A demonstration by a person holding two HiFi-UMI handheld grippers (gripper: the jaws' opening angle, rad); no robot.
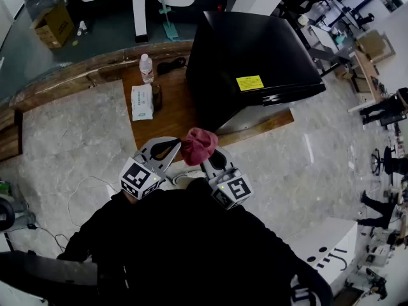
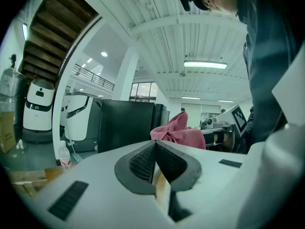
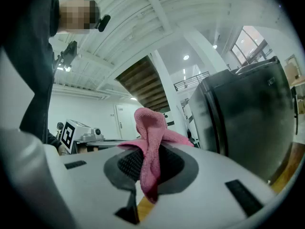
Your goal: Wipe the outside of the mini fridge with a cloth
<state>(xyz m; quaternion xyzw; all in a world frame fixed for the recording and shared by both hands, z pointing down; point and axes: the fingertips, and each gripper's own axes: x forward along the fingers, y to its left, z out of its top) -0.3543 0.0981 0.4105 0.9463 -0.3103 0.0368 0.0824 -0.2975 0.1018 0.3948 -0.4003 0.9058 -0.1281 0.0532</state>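
1. Currently the right gripper [image 3: 150, 168] has its jaws clamped on a pink cloth [image 3: 151, 132]. The cloth bunches up above the pads, w/ one tail hanging down btw them.
2. The left gripper [image 2: 155, 163] has its jaws pressed together, pads touching, nothing btw them.
3. Head view: both grippers sit side by side, close to the person's body, tips pointing fwd. The cloth sits at the right gripper's tip, just beside the left gripper's tip.
4. The black mini fridge [image 1: 255, 62] stands on a wooden platform [image 1: 172, 113], ahead and right of the grippers, apart from the cloth.
5. A water bottle [image 1: 147, 68] and a white packet [image 1: 142, 102] sit on the platform, left of the mini fridge.
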